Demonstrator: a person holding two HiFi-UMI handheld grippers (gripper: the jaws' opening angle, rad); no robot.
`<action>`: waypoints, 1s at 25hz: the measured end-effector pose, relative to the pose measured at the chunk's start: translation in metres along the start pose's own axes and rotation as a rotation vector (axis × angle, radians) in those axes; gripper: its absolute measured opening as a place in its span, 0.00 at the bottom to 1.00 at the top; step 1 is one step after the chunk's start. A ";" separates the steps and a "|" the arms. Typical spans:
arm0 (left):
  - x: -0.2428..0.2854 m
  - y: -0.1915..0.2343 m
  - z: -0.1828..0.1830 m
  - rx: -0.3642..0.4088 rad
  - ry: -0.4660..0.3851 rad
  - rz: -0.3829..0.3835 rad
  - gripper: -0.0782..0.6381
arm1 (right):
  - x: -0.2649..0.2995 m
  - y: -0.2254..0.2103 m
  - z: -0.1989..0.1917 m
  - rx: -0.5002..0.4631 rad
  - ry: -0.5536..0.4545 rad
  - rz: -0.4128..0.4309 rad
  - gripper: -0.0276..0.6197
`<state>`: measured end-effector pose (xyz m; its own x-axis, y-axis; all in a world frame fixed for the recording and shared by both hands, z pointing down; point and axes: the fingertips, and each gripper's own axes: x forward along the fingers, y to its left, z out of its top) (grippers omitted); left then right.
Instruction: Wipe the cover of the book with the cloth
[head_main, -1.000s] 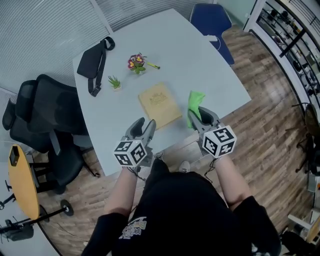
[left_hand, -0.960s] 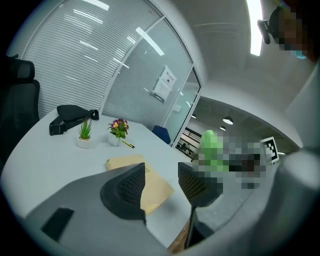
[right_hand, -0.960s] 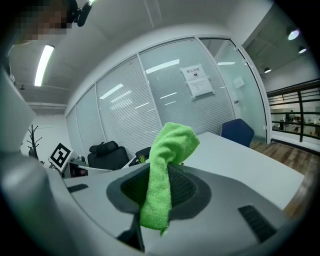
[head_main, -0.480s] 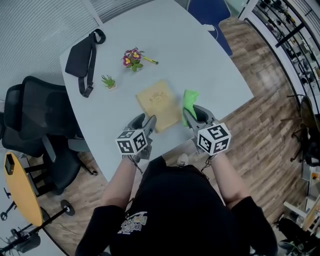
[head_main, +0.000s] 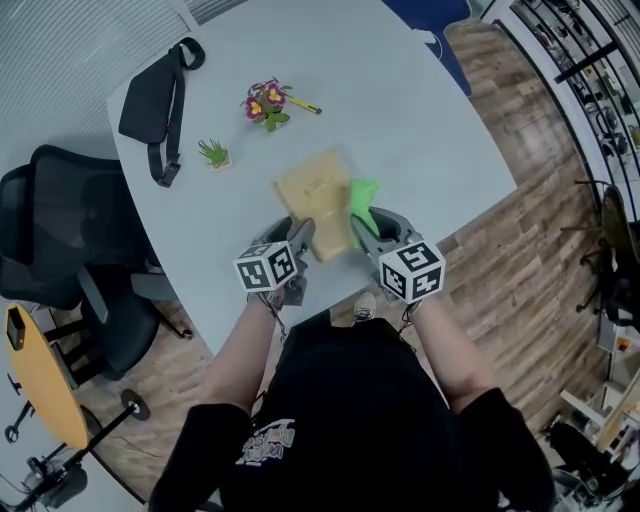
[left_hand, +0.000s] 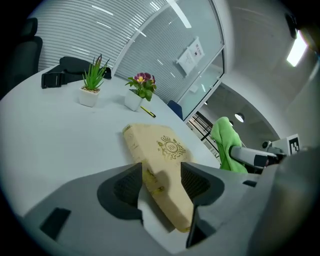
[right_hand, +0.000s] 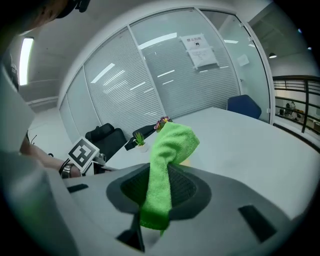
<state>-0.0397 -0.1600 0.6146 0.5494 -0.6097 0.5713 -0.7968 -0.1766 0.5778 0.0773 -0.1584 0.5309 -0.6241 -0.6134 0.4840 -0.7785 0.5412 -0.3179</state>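
Observation:
A tan book (head_main: 312, 188) with a gold crest lies flat on the grey table (head_main: 430, 120). My left gripper (head_main: 298, 233) is at the book's near left corner. In the left gripper view the book's (left_hand: 161, 149) near end lies between the jaws of that gripper (left_hand: 161, 182), which are opening and do not press on it. My right gripper (head_main: 363, 228) is shut on a green cloth (head_main: 362, 198), which hangs over the book's right edge. The cloth (right_hand: 169, 155) stands up from the shut jaws in the right gripper view, and the cloth (left_hand: 226, 142) also shows in the left gripper view.
A black bag (head_main: 152, 98), a small green plant (head_main: 212, 153) and a pot of flowers (head_main: 264, 102) with a pencil sit at the table's far side. A black office chair (head_main: 60, 230) stands at the left. The table's near edge runs just under both grippers.
Both grippers have moved forward to the book. The cloth has gone from beside the book to over its right edge, and the left jaws now straddle the near corner.

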 end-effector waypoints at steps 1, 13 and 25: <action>0.003 0.002 0.000 -0.003 0.004 0.000 0.43 | 0.004 0.002 -0.003 -0.001 0.013 0.005 0.19; 0.020 0.014 -0.010 -0.081 0.036 -0.031 0.47 | 0.036 0.036 -0.049 -0.076 0.153 0.071 0.19; 0.021 0.018 -0.012 -0.086 0.041 -0.045 0.49 | 0.047 0.059 -0.076 -0.139 0.223 0.117 0.19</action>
<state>-0.0397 -0.1666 0.6444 0.5951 -0.5703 0.5662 -0.7476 -0.1345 0.6503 0.0073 -0.1117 0.5963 -0.6669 -0.4093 0.6227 -0.6759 0.6841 -0.2742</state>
